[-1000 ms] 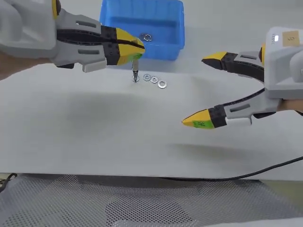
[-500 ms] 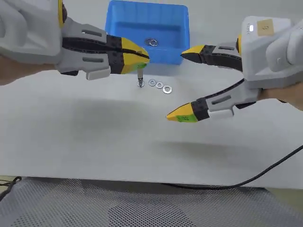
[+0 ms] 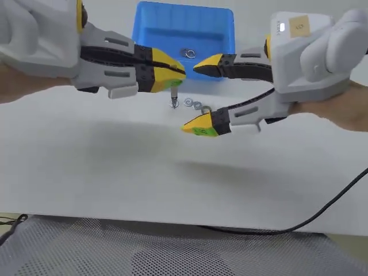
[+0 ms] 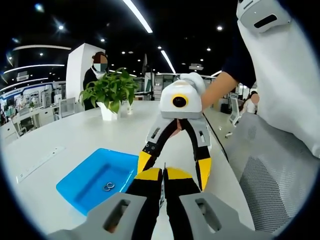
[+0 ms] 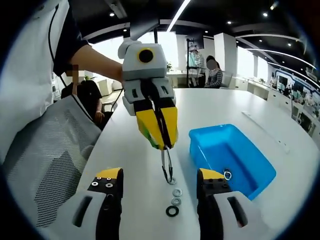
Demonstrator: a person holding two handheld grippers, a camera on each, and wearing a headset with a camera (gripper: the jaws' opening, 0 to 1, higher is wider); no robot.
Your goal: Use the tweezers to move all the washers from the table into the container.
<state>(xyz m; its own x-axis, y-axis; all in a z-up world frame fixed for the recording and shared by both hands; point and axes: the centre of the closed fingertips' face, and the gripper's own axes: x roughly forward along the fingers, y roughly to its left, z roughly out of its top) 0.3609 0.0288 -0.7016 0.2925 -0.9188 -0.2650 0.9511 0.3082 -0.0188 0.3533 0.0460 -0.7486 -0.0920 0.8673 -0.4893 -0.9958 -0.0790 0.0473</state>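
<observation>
My left gripper point(image 3: 178, 72) is shut on thin metal tweezers point(image 3: 173, 95) that hang straight down, their tips touching the table at the left end of a short row of washers point(image 3: 197, 106). My right gripper point(image 3: 197, 96) is open, with one jaw above and one below that row, and holds nothing. In the right gripper view the tweezers point(image 5: 165, 162) point down onto the first of the washers point(image 5: 176, 196), between my open right gripper point(image 5: 161, 174) jaws. The blue container point(image 3: 185, 29) stands just behind and holds two washers point(image 3: 190, 54).
White tabletop point(image 3: 115, 161) runs wide on every side. A black cable point(image 3: 322, 207) trails off the front right edge, above a grey mesh surface point(image 3: 172, 253). A potted plant point(image 4: 111, 92) and a person stand far back on the table side.
My right gripper has moved left, still open, from the right side to straddle the washer row by the tweezers. The left gripper and tweezers have stayed over the same washer.
</observation>
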